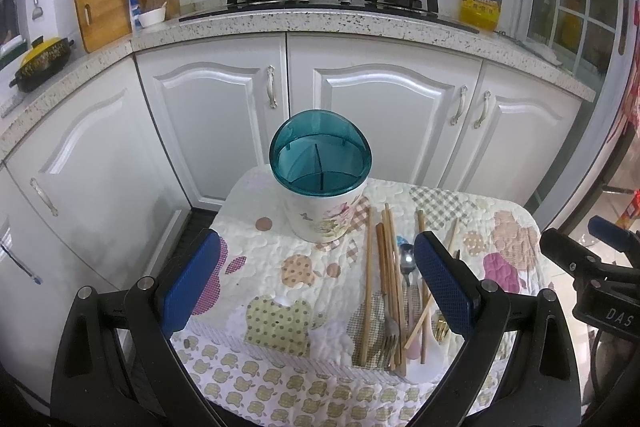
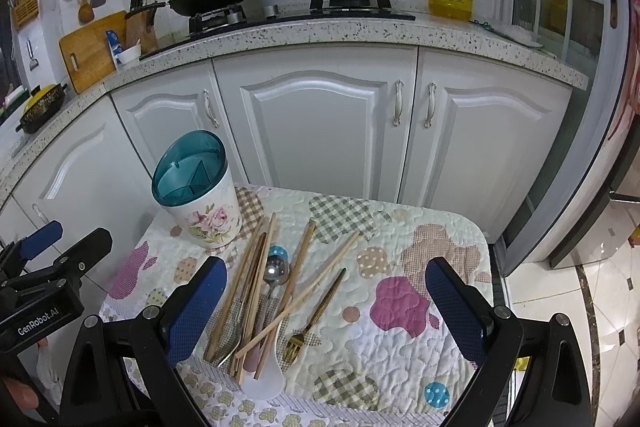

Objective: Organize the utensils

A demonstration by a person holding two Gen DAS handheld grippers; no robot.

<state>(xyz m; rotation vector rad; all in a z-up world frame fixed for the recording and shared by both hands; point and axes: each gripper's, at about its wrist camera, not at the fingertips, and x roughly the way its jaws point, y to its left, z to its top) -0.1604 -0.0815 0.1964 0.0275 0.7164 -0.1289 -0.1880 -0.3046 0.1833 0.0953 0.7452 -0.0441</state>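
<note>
Both grippers hung spread and empty above the quilt-covered bench (image 2: 420, 307). The left gripper (image 1: 316, 291) faced the holder (image 1: 324, 203), which stood upright at the far side, its teal lid tipped open. The right gripper (image 2: 328, 311) hovered over the chopsticks (image 2: 248, 291), spoon (image 2: 276, 273) and gold fork (image 2: 296, 341), heaped just beside the holder.

A small table (image 2: 460, 227) draped in a quilted patchwork cloth (image 2: 400, 339) stands before white kitchen cabinets. On the cloth, a floral utensil holder (image 2: 208, 219) with a teal divided insert stands upright beside a loose heap of wooden chopsticks (image 2: 256, 267), a metal spoon (image 2: 276, 273), forks (image 2: 294, 343) and a white spoon (image 2: 266, 379).
</note>
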